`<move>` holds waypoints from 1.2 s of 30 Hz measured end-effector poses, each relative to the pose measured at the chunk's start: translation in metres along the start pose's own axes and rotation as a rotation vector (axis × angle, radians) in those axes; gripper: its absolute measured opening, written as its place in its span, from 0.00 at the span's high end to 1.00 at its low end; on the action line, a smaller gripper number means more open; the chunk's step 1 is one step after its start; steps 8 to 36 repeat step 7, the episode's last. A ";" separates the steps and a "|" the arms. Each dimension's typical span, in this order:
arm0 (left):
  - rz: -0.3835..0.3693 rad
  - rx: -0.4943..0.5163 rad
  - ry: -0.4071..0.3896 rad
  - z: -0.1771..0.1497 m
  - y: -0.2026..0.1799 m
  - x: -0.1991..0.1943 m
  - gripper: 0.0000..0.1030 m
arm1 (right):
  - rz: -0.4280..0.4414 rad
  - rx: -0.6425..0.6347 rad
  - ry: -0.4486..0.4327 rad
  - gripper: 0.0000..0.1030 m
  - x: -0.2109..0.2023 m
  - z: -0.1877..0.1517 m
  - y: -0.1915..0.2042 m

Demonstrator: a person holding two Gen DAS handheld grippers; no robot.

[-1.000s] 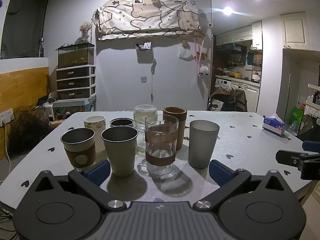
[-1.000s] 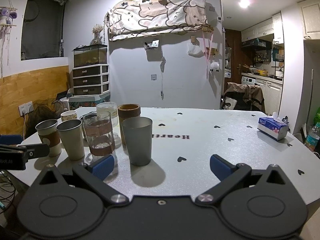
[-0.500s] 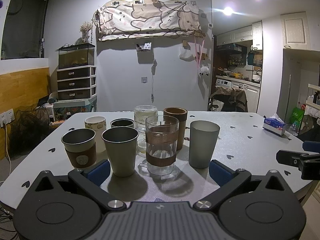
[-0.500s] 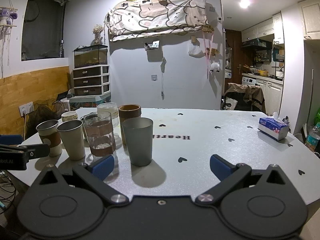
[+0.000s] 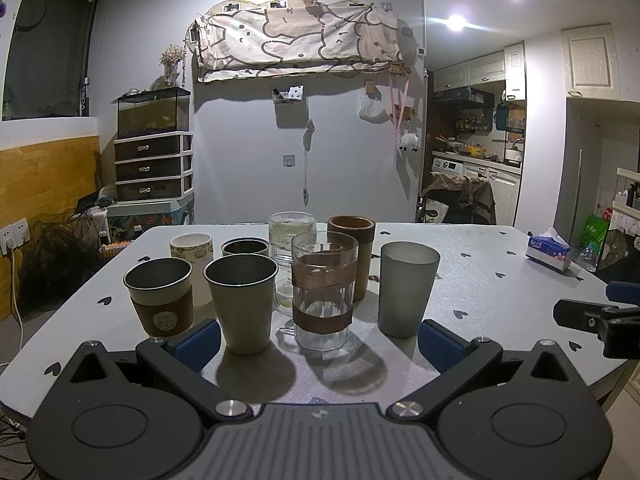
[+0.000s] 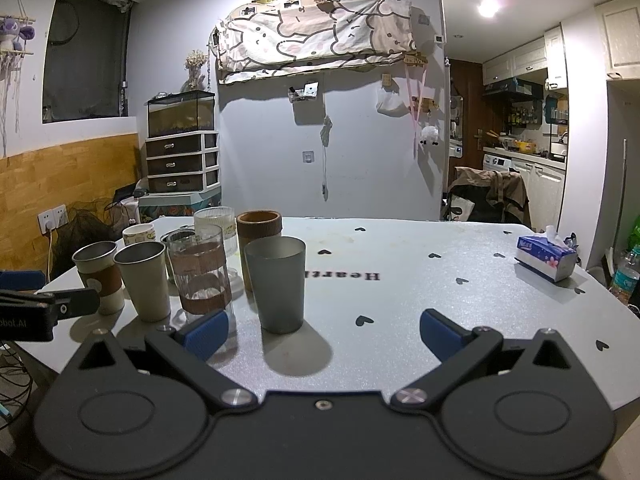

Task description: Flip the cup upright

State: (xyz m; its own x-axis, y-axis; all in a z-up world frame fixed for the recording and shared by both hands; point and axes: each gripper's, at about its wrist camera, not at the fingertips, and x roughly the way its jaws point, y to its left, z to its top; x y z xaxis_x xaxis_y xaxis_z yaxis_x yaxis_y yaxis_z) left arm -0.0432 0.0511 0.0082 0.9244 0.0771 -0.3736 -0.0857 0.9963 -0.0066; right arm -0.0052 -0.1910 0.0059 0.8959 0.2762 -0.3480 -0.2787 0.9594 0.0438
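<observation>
Several cups stand upright in a cluster on the grey table point(image 5: 480, 280). In the front row are a metal cup with a brown sleeve point(image 5: 160, 296), a plain metal cup point(image 5: 242, 304), a clear glass with brown bands point(image 5: 323, 292) and a frosted grey cup point(image 5: 406, 288). The grey cup point(image 6: 276, 284) stands nearest my right gripper. My left gripper point(image 5: 318, 340) is open and empty just in front of the front row. My right gripper point(image 6: 324, 330) is open and empty, low over the table, to the right of the cluster.
Behind the front row stand a white mug point(image 5: 191, 246), a dark metal cup point(image 5: 245, 247), a ribbed glass point(image 5: 292, 232) and a brown cylinder cup point(image 5: 352, 248). A tissue box point(image 6: 546, 258) lies at the table's right side. Small black hearts mark the tabletop.
</observation>
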 end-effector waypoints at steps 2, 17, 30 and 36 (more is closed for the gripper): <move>-0.001 0.000 0.000 0.000 0.000 0.000 0.00 | 0.000 0.000 0.000 0.00 -0.001 0.002 0.000; -0.001 -0.001 0.003 -0.001 0.000 -0.001 0.00 | 0.001 0.002 0.001 0.00 -0.001 0.002 0.001; -0.001 -0.001 0.003 -0.001 0.000 -0.001 0.00 | 0.001 0.002 0.001 0.00 -0.001 0.002 0.001; -0.001 -0.001 0.003 -0.001 0.000 -0.001 0.00 | 0.001 0.002 0.001 0.00 -0.001 0.002 0.001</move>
